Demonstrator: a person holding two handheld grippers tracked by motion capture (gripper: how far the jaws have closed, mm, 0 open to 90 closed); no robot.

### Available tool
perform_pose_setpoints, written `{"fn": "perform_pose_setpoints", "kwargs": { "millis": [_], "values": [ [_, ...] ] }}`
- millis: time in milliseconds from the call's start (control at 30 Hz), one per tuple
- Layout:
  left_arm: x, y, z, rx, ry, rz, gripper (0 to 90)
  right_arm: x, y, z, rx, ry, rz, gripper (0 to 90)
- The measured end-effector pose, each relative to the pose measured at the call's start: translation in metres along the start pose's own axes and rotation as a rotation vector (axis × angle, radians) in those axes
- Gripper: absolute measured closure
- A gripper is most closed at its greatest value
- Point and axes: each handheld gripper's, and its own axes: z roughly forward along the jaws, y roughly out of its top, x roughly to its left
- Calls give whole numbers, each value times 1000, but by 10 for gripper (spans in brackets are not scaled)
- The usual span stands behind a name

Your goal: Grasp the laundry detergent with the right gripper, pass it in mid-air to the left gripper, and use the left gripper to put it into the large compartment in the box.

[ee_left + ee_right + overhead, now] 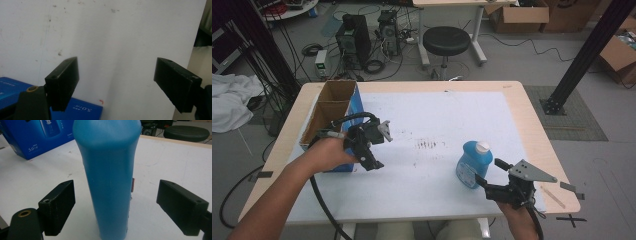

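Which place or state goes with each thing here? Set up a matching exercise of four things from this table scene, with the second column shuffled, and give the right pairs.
Column one:
1. blue bottle
2. blue cardboard box
3. left tool
4. right tool

Column two:
A. open, held beside the box above bare white table
B. stands upright with a white cap, right of the table's middle
C. open, one jaw on each side of the bottle, not touching it
D. stands at the table's left edge, top flaps open

Pairs: 1-B, 2-D, 3-A, 4-C
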Motion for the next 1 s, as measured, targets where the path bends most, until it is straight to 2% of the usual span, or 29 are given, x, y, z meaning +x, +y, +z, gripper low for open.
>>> {"fn": "perform_pose_setpoints", "kwargs": {
  "millis": [167,433,767,1000],
  "values": [
    [0,0,0,0,0,0,209,0,-1,8,-5,-4,12,148],
    [1,-1,1,-2,-1,-1,209,4,-1,22,-2,-8,-4,149],
    [1,-2,0,-2,-1,-5,209,7,-1,36,-25,-17,9,149],
    [2,-2,1,0,-1,-2,209,8,-2,40,-38,-30,14,151]
  ]
}}
